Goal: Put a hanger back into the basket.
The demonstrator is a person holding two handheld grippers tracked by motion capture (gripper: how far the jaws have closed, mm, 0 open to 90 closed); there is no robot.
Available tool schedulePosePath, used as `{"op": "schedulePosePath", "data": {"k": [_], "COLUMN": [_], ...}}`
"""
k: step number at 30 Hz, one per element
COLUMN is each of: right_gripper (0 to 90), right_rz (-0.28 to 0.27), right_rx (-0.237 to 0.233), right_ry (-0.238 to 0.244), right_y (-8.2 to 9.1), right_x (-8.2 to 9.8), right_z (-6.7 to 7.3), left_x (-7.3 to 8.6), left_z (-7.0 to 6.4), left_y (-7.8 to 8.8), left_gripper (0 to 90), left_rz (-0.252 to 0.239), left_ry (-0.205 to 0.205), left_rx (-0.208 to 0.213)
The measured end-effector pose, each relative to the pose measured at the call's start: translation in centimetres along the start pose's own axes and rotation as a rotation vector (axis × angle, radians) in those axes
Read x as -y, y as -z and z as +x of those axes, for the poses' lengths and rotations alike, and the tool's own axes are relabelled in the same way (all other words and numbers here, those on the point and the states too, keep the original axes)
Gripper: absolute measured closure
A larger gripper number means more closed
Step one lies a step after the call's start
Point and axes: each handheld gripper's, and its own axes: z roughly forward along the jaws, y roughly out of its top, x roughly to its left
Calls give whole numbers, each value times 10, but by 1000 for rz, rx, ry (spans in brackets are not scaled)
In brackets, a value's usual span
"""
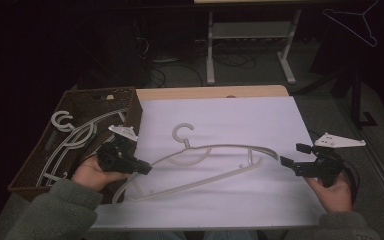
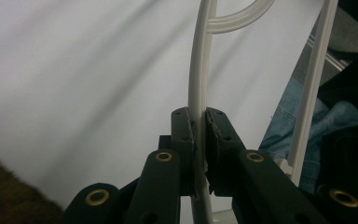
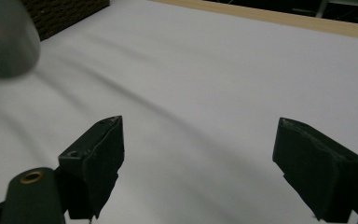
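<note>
A pale plastic clothes hanger (image 1: 200, 160) hangs just above the white sheet (image 1: 230, 115), its hook toward the back. My left gripper (image 1: 145, 168) is shut on the hanger's left shoulder arm; in the left gripper view the two pads (image 2: 216, 133) pinch the thin white bar (image 2: 196, 84) between them. At the sheet's right edge my right gripper (image 1: 294, 156) stands open with nothing between its wide-apart jaws, just beyond the hanger's right tip. In the right gripper view its fingers (image 3: 95, 158) point across the bare sheet (image 3: 205, 70).
A brown wicker basket (image 1: 105, 97) at the left holds more pale hangers (image 1: 70, 137). The wooden table edge (image 1: 210, 92) runs along the back. Another hanger (image 1: 355, 22) hangs in the dark at the upper right, above a desk frame (image 1: 250, 40).
</note>
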Motion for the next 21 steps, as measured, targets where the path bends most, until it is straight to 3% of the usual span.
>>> {"op": "schedulePosePath", "data": {"k": [11,21], "right_gripper": [155,155], "right_rz": [4,18], "right_rx": [6,5], "right_ry": [2,7], "right_y": [1,-3], "right_x": [1,1], "right_z": [2,3], "left_x": [13,32], "left_z": [28,55], "left_y": [53,82], "left_gripper": [827,827], "left_rz": [-94,-150], "left_ry": [80,163], "left_rx": [-42,-38]}}
